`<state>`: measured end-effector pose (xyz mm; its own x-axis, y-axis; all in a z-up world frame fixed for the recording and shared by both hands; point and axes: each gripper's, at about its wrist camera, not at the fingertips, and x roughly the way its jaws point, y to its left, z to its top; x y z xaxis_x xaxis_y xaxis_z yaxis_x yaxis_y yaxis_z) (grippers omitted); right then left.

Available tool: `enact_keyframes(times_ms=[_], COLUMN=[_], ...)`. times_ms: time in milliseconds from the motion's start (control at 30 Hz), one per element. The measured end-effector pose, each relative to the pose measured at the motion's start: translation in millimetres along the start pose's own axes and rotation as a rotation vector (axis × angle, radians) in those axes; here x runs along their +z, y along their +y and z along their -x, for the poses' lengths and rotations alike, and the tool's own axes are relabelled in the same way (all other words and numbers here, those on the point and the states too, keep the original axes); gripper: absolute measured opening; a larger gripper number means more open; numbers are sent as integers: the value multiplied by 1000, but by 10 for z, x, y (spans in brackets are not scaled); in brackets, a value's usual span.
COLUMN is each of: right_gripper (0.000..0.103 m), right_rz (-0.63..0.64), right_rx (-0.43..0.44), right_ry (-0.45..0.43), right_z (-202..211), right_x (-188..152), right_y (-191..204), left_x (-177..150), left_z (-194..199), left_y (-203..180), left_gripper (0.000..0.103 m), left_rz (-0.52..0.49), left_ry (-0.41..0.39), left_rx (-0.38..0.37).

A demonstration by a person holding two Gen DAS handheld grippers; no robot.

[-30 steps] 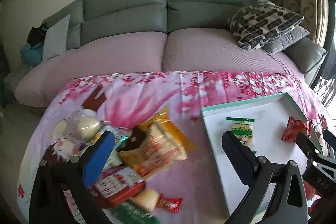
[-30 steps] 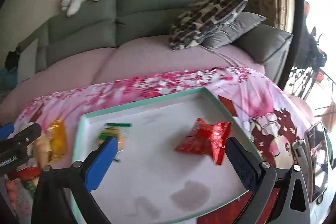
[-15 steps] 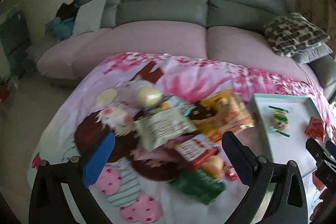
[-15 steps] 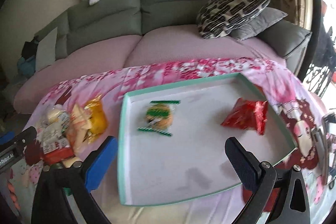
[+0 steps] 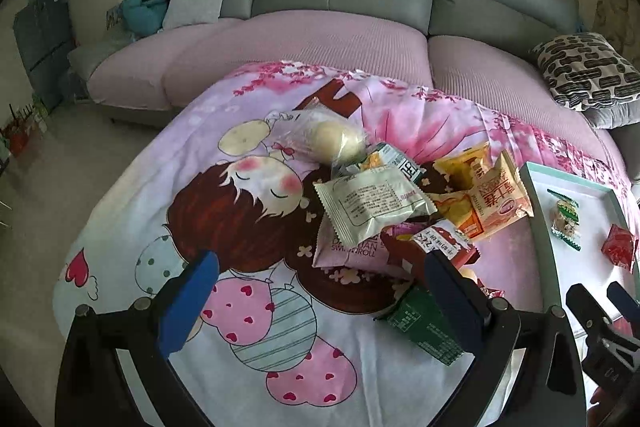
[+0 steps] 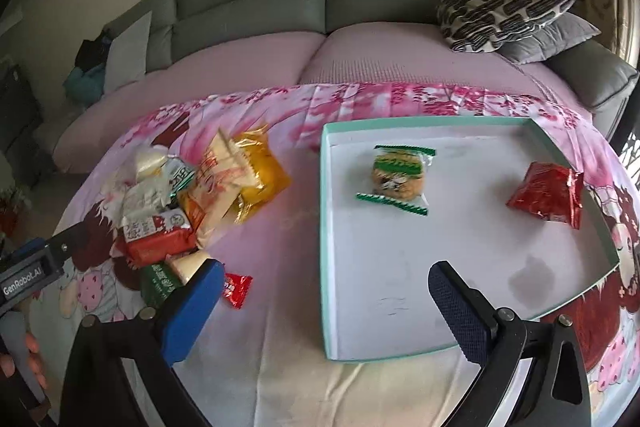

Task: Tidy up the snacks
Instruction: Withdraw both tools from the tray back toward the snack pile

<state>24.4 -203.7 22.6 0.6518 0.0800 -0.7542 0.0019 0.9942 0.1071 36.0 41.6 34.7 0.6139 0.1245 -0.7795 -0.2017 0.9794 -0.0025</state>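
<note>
A cartoon-printed pink cloth (image 5: 248,307) covers the tabletop, with a grey and pink sofa (image 6: 280,39) behind its far edge. The snacks lie in two groups. Toward the left side of the tabletop sits a loose pile (image 5: 400,211): a clear bag of pale buns (image 5: 328,141) at the far end, a white packet (image 5: 372,207) on top of a pink swiss-roll packet (image 5: 348,253), an orange packet (image 6: 260,175) and a cream-and-orange packet (image 5: 496,201) overlapping on the pile's right, a red-and-white packet (image 6: 160,235), and a green packet (image 5: 424,327) at the near end. A small red candy wrapper (image 6: 237,289) lies just beside the pile on its near right.

On the right half of the tabletop rests a shallow tray with a teal rim (image 6: 325,227). Two snacks lie in it, well apart: a round cookie in a clear wrapper with green ends (image 6: 398,177) near the far left corner, and a red foil packet (image 6: 548,195) against the right wall.

The left hand-held gripper (image 5: 320,287) hovers over the near left part of the cloth with its jaws spread wide, grasping nothing; its right finger overlaps the near end of the pile in view, though whether it touches is hard to say. The right hand-held gripper (image 6: 324,295) is likewise released and holds nothing, poised above the tray's near left corner.
</note>
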Motion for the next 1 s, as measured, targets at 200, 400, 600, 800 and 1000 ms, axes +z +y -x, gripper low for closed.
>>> enact_keyframes(times_ms=[200,400,600,800,1000], right_gripper=[103,102,100,100,100], right_rz=[10,24,71,56,35], right_rx=[-1,8,20,-20,-37], right_ry=[43,69,68,58,58], right_z=[-132,-228,-229,-176,-176], right_x=[-42,-64,-57,-33,-25], right_y=[47,122,250,150,58], left_x=[-15,-57,-125,-243,-296], left_z=[-143,-283,-386,-606,-635], left_y=[-23,-40,-202,-414,-497], left_gripper=[102,102,102,102,101], left_rz=[-16,-11,-19,-24,-32], left_ry=[31,80,123,211,239], left_rx=[-13,-68,-205,-264,-245])
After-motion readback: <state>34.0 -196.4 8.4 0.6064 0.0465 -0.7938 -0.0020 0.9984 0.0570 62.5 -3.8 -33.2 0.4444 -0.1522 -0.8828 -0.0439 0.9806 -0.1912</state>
